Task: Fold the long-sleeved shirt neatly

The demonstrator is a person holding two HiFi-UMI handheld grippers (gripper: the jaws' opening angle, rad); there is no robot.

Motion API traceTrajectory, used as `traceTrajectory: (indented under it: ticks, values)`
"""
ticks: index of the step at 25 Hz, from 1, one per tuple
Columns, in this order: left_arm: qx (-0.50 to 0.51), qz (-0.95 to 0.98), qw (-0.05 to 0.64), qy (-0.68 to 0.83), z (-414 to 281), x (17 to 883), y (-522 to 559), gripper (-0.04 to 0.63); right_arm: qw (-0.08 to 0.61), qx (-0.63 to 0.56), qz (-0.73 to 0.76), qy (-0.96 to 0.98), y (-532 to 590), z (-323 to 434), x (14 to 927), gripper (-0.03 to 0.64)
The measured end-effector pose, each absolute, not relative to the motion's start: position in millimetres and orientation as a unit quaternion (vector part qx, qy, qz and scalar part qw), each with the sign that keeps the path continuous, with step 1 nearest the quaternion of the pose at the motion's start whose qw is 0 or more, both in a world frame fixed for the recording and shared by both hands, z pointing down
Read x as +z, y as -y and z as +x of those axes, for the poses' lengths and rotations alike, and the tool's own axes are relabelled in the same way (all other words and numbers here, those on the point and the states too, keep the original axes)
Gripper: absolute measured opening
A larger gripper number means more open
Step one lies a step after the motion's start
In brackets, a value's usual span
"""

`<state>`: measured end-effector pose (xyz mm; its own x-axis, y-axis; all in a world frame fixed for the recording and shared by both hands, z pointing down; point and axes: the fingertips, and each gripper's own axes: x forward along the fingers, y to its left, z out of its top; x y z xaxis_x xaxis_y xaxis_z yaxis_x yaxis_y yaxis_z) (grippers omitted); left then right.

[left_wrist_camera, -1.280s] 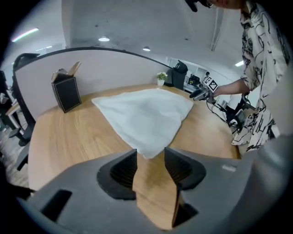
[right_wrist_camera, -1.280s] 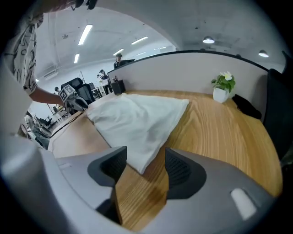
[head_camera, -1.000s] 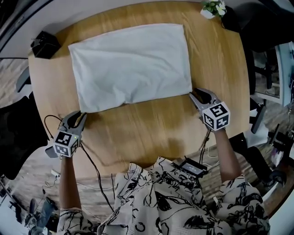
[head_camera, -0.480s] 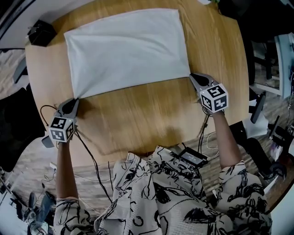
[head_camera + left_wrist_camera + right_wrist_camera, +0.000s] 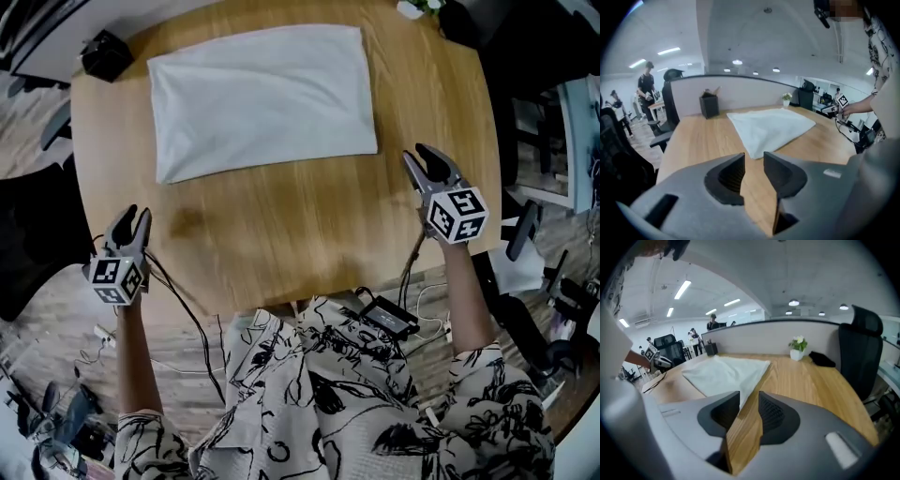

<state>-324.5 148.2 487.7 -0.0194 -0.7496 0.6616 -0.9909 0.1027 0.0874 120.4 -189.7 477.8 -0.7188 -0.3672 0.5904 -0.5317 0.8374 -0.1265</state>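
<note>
Jaws of the left gripper [image 5: 753, 161] stand a little apart, having just been opening, with only bare wood showing in the gap. The right gripper [image 5: 749, 401] is released in the same way, its jaws just opened and nothing between them.

Seen from the head camera, the left gripper [image 5: 131, 220] hangs near the left rim of the round wooden table [image 5: 309, 234]. The right gripper [image 5: 424, 157] is over the right side of the top. Both point toward the far side and both are apart from the cloth.

The long-sleeved shirt [image 5: 262, 98], white, lies flat as a folded rectangle on the far half of the table, slightly askew. Its near corners face the two grippers, as each gripper view also shows [image 5: 771, 129] [image 5: 726, 371].

A black box [image 5: 105, 54] sits beyond the shirt's far left corner, and a small potted plant [image 5: 797, 348] stands at the far right edge. Cables [image 5: 187, 319] trail over the near rim toward the person's patterned top [image 5: 356, 403].
</note>
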Motion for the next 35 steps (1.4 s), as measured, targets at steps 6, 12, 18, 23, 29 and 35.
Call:
traceTrajectory:
  ticks: [6, 12, 18, 23, 29, 35]
  values:
    - [0.112, 0.62, 0.14, 0.764, -293.0, 350.1, -162.6, 0.006, 0.131, 0.088, 0.264, 0.952, 178.9, 133.0, 355.8, 0.006]
    - [0.048, 0.597, 0.052, 0.799, -275.3, 249.4, -184.7, 0.006, 0.046, 0.03, 0.31, 0.949, 141.4, 155.5, 267.3, 0.006]
    - [-0.026, 0.594, 0.011, 0.804, -250.6, 188.6, -237.7, 0.006, -0.02, 0.016, 0.372, 0.928, 82.5, 190.0, 203.8, 0.006]
    - [-0.022, 0.616, -0.019, 0.787, -227.9, 164.2, -276.1, 0.005, -0.039, -0.007, 0.399, 0.916, 23.9, 206.8, 171.8, 0.006]
    - [-0.034, 0.618, -0.038, 0.784, -215.0, 148.6, -323.0, 0.002, -0.036, -0.022, 0.427, 0.903, -42.5, 234.7, 149.5, 0.006]
    - [-0.044, 0.603, -0.056, 0.794, -206.0, 133.9, -356.8, 0.003, -0.054, -0.032, 0.446, 0.893, -102.1, 273.3, 129.1, 0.006]
